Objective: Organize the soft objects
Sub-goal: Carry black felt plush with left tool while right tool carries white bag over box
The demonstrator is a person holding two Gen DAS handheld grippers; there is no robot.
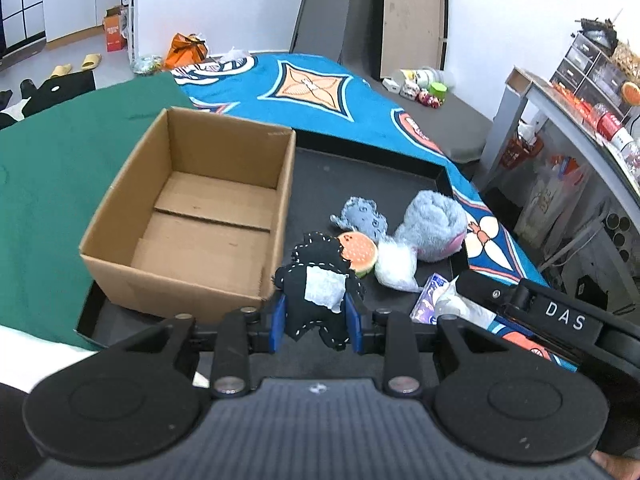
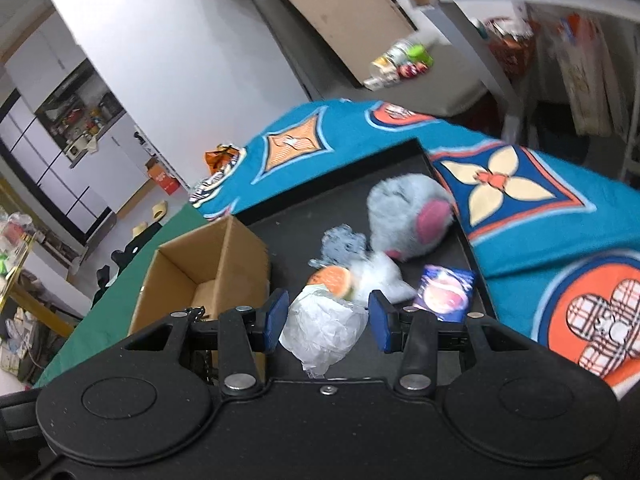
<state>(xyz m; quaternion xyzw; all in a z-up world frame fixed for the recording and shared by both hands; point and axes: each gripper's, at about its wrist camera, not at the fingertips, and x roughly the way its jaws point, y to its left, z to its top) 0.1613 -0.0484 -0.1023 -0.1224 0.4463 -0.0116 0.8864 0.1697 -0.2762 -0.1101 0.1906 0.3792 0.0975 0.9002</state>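
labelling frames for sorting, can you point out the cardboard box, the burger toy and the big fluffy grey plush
cardboard box [image 1: 120, 236], left wrist view, on its left wall
burger toy [image 1: 359, 251], left wrist view, on the bun top
big fluffy grey plush [image 2: 404, 212], right wrist view, on its grey body

Left gripper [image 1: 317, 322] clamps black stitched doll [image 1: 318, 280]; open cardboard box [image 1: 192, 216] just left, on black tray [image 1: 360, 176].

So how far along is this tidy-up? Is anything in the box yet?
Nothing is packed yet: the cardboard box is empty. In hand: the left gripper holds a black stitched toy, and the right gripper has a crumpled white bag between its fingers. Still left on the black tray: a grey plush, a small blue-grey toy, a burger-like squishy, a white pouch and a purple packet.
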